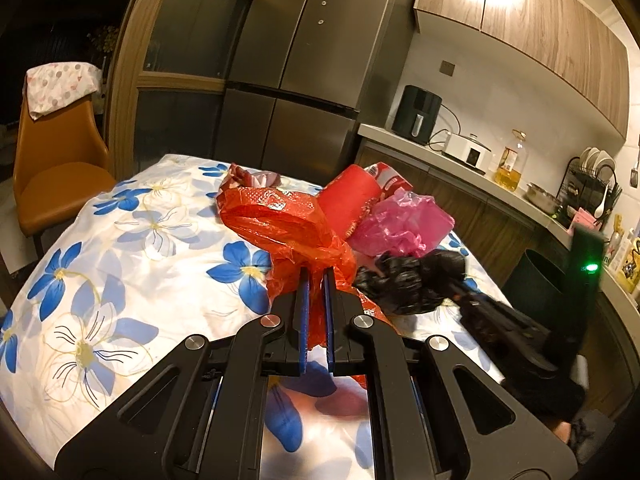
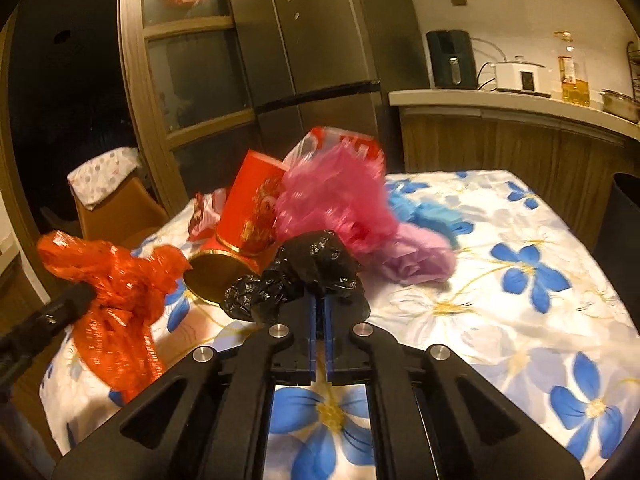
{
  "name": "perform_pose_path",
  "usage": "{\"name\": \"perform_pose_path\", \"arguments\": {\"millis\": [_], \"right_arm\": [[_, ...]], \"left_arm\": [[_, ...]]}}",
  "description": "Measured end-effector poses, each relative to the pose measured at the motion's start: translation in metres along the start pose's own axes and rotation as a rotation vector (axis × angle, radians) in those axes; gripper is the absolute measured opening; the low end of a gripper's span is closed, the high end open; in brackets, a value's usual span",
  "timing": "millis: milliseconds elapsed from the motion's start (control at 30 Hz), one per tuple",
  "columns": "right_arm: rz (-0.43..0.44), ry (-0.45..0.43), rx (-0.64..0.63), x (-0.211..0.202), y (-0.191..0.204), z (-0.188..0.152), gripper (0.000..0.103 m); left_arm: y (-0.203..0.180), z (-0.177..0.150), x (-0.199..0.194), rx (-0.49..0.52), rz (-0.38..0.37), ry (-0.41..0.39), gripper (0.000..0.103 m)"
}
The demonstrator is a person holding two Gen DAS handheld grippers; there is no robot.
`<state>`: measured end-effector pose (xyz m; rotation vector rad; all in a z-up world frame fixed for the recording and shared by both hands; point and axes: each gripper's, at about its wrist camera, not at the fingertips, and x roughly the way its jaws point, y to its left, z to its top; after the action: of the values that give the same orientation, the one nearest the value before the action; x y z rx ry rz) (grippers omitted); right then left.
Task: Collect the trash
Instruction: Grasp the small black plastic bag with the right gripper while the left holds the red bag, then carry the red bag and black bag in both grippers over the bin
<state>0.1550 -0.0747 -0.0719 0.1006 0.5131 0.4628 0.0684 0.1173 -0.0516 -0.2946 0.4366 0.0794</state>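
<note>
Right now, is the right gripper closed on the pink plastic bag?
No, the right gripper is shut on the black plastic bag; the pink plastic bag lies behind it, untouched.

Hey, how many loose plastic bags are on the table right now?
5 at least: orange bag in the left claw, black bag in the right claw, pink bag, lilac bag, blue bag behind. Others may be hidden.
</note>
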Motion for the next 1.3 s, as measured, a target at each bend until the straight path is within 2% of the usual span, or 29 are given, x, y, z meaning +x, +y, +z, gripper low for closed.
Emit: {"name": "perform_pose_path", "arguments": {"millis": [633, 1033, 1300], "right_arm": [[-0.081, -0.102, 0.032, -0.081, -0.058, 0.010, 0.004], [-0.185, -0.155, 0.085, -0.113, -0.113, 0.015, 0.004], [-0.269, -0.201, 0.117, -0.133, -0.148, 0.021, 0.004]], "left_arm": [[-0.077, -0.002, 0.007, 0.104, -0.084, -0.001, 0.006], [-0.150, 0.000, 0.025, 0.190, -0.175, -0.005, 0.006], [-0.210, 0.006, 0.041, 0.253, -0.266, -0.015, 0.006]]}}
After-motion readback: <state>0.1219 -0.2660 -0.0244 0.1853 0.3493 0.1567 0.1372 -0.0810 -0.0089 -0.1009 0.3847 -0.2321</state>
